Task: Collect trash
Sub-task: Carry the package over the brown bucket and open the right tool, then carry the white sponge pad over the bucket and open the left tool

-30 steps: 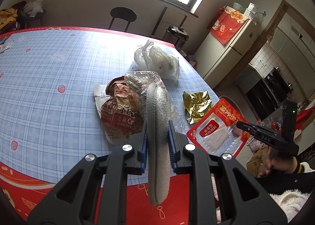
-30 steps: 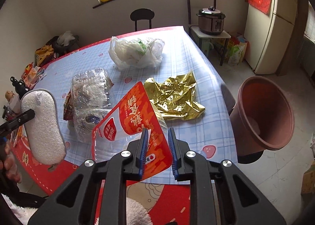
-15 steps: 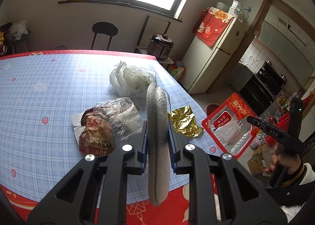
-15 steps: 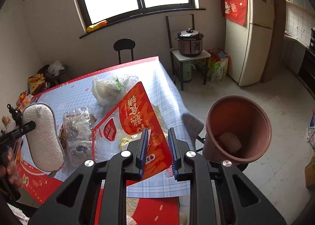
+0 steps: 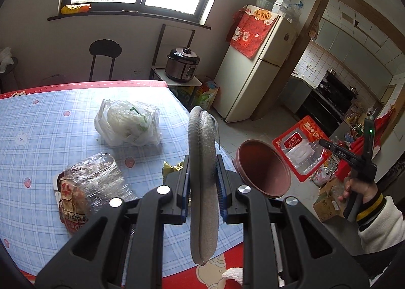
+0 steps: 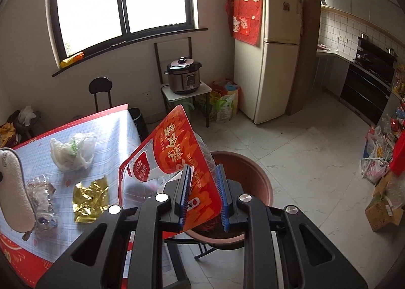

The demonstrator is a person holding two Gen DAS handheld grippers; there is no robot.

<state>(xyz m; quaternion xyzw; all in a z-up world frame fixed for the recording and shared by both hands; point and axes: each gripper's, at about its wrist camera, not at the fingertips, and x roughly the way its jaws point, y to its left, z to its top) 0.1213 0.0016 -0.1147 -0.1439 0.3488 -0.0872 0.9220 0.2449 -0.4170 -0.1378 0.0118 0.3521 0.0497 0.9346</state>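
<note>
- A grey sponge pad (image 5: pixel 202 177) is being clamped on edge between the pads of the left claw (image 5: pixel 202 182), above the bench (image 5: pixel 50 122).
- A red food tray package (image 6: pixel 177 160) is being gripped by the right claw (image 6: pixel 202 192), directly over the brown bin (image 6: pixel 253 177) just ahead.
- A gold wrapper (image 6: pixel 89 194) is lying on the bench, left of that claw.

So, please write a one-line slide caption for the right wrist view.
Right tool shut on a red food package, held above the brown bin beside the table.

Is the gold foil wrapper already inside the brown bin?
No, the gold foil wrapper lies crumpled on the checked tablecloth, beside the brown bin.
</note>
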